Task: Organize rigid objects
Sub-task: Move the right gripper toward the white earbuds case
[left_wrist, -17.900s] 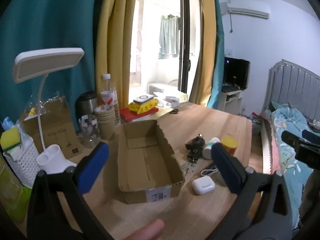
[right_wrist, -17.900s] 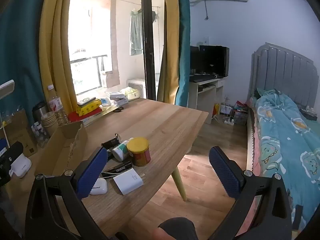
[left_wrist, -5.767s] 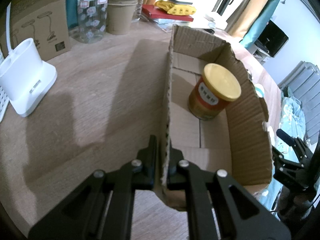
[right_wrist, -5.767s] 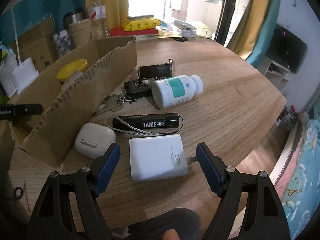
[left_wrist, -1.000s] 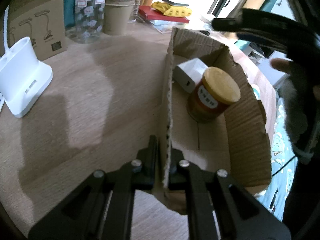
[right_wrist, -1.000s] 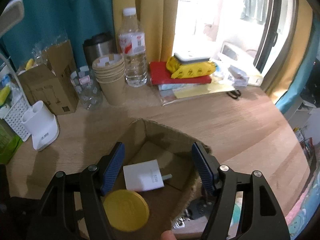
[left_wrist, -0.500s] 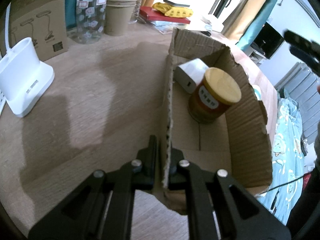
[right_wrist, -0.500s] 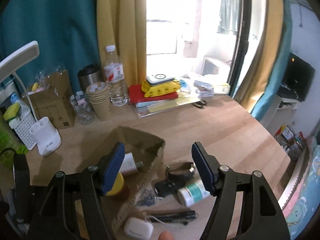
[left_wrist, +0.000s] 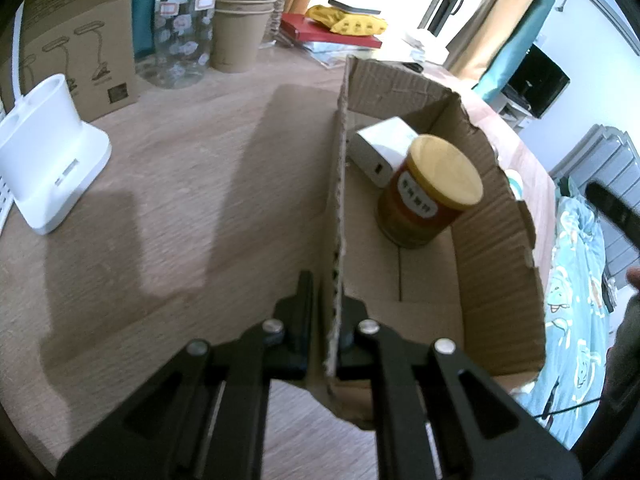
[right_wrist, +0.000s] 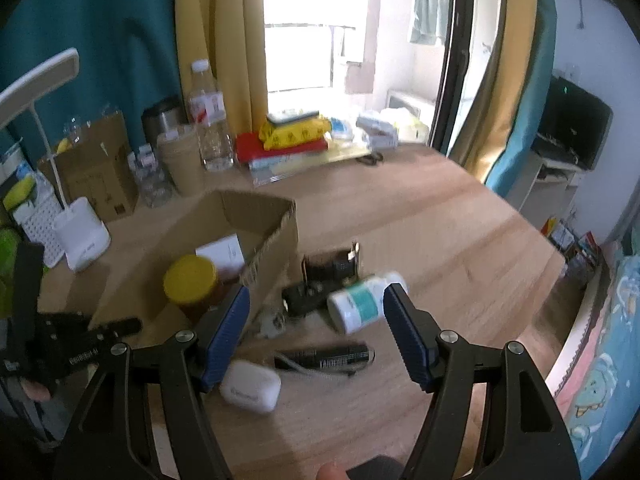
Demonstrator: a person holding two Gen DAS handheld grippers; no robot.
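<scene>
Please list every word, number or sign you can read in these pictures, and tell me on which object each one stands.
"TA...": white letters on the black flashlight; the rest is blurred.
Tin label: characters too blurred to read.
Water bottle label: red print, unreadable.
Brown lamp box: lamp drawings and a code square, small text unreadable.
Left tool: white lettering, blurred.
</scene>
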